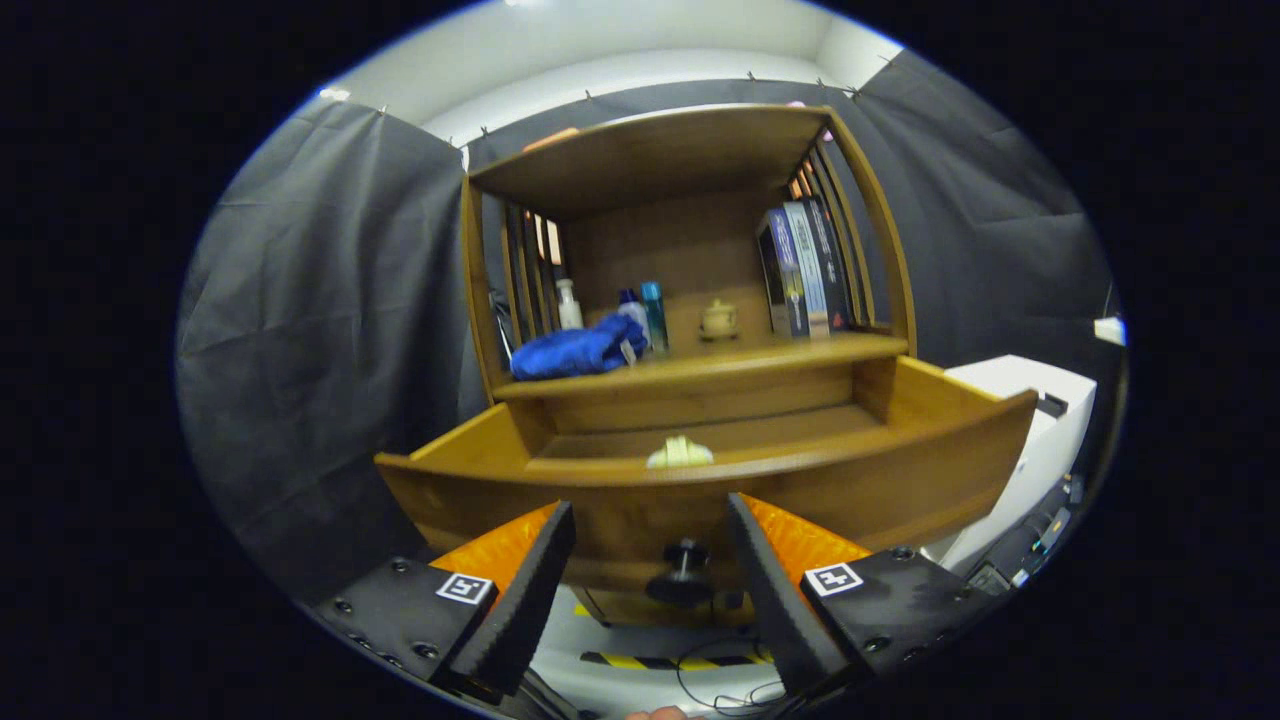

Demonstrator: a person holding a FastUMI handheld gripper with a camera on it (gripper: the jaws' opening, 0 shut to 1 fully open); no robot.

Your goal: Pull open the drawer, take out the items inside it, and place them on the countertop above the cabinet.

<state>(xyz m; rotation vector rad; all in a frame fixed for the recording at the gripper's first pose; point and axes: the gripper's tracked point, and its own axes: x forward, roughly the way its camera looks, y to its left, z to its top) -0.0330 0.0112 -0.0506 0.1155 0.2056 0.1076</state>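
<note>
The gripper stands with its jaws spread wide, holding nothing, and the round dark knob of the pulled-out wooden drawer sits in the gap between the fingers, touching neither. Just beyond the knob the drawer front curves across, and over its top edge a small pale cream-coloured object peeks up from inside the drawer, close to the front wall and roughly in line with the knob. Behind the drawer rises the brown wooden cabinet, its countertop lying right above the drawer opening. On that countertop a crumpled blue cloth lies toward the left; beside it stand a white bottle and a teal bottle, then a small tan teapot near the middle, and a row of upright books leaning at the right side. A white box-like unit stands to the right of the drawer, and a black-and-yellow striped tape line runs on the floor below
</note>
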